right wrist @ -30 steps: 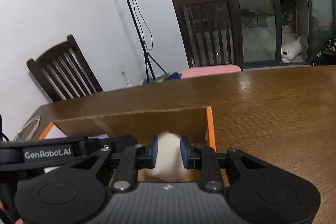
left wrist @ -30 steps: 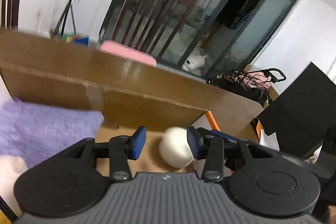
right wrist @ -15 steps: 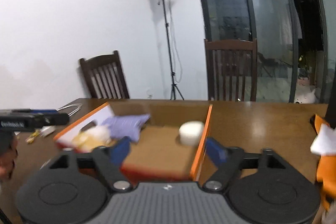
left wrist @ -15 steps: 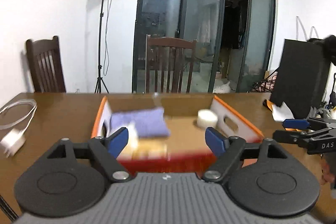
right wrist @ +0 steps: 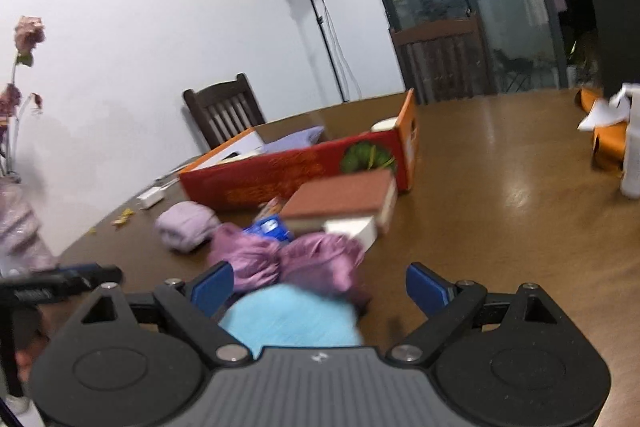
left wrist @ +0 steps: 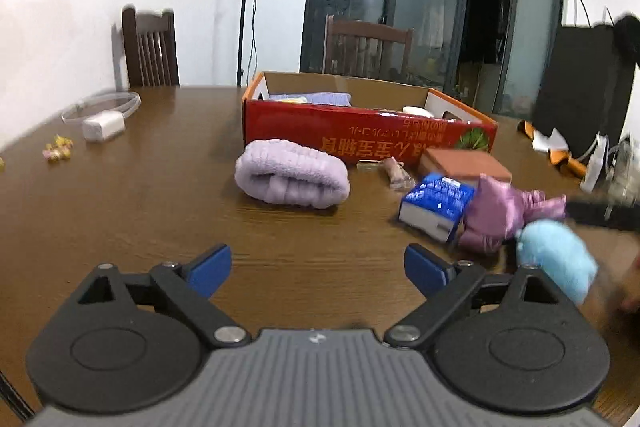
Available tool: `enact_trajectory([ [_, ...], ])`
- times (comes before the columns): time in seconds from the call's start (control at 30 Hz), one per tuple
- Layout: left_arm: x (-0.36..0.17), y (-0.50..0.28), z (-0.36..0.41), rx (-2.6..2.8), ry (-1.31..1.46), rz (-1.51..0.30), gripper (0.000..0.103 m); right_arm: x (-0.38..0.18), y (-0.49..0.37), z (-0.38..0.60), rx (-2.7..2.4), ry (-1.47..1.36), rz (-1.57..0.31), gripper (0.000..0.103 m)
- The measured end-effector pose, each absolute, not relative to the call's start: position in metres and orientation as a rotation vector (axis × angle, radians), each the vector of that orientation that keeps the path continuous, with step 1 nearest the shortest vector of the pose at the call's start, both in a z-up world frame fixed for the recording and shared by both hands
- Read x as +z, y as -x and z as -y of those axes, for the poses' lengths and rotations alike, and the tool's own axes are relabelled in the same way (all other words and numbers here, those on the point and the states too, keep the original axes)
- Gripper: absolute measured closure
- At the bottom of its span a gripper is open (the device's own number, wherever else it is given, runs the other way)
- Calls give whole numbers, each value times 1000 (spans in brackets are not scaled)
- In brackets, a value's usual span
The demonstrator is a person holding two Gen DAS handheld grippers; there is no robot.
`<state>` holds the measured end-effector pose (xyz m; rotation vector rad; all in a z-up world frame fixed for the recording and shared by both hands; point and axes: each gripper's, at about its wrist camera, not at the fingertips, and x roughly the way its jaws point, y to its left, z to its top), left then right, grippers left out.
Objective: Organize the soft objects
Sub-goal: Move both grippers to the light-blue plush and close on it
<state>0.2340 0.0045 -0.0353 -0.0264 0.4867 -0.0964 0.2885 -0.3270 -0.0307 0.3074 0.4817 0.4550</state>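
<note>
Soft items, status check. Box point(left wrist: 368, 135), red-fronted, sits mid-table on the far side of the clutter. Visible inside over the rim: a lilac cloth point(left wrist: 316, 98) at the left end, something yellow beside it, and a white round piece point(left wrist: 416, 111) toward the right end. Those count as sorted.

Left on the table point(left wrist: 120, 195), all on the near side of the box:
- rolled lilac towel point(left wrist: 291, 179), centre, just short of the box front
- shiny purple pouch point(right wrist: 288, 259), right of the towel, leaning against the blue carton point(left wrist: 436, 203)
- light blue plush point(right wrist: 292, 319), nearest, just beside the pouch

Hard items mixed in: blue carton, brown book point(right wrist: 344, 203), a small wrapped snack point(left wrist: 396, 173). Judged not part of the sort.

Left gripper point(left wrist: 318, 267): jaws spread wide and opening, nothing between them, aimed at bare table short of the towel.
Right gripper point(right wrist: 318, 287): jaws spread wide, pads clear of everything. Blue plush lies between and under them, toward the left pad; contact with it cannot be confirmed, picture blurred.

Estimate: roughly half done. At least three soft pieces remain. Likely next targets: plush for the right, towel for the left.
</note>
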Motion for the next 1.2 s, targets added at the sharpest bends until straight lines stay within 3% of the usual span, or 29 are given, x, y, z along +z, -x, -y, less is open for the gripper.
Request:
enact_trajectory([
  [0.1, -32, -228, -5, -79, 32, -454, 5, -39, -285, 338, 466, -438, -483, 7],
  [0.43, -36, -224, -9, -62, 63, -453, 5, -41, -284, 335, 498, -444, -497, 8],
  [0.53, -37, -225, -9, -66, 65, -461, 5, -43, -288, 331, 496, -425, -537, 24],
  [0.6, -36, -225, -10, -76, 70, -465, 5, -45, -292, 326, 492, -393, -578, 47],
  [0.67, -37, -224, -10, -87, 83, -459, 5, -45, -292, 320, 492, -360, -594, 50],
  [0.83, -35, -215, -1, -162, 132, -461, 5, -42, -276, 304, 507, -317, -604, 51],
  [1.0, -35, -209, 28, -399, 168, -522, 6, -33, -253, 293, 483, -325, -597, 43],
  [1.03, -38, -210, 35, -431, 181, -539, 7, -31, -249, 295, 481, -337, -589, 43],
  [1.17, -51, -223, 54, -529, 242, -641, 36, -32, -248, 298, 428, -315, -598, 45],
  [1.2, -53, -225, 57, -543, 255, -639, 40, -35, -250, 298, 430, -319, -619, 54],
])
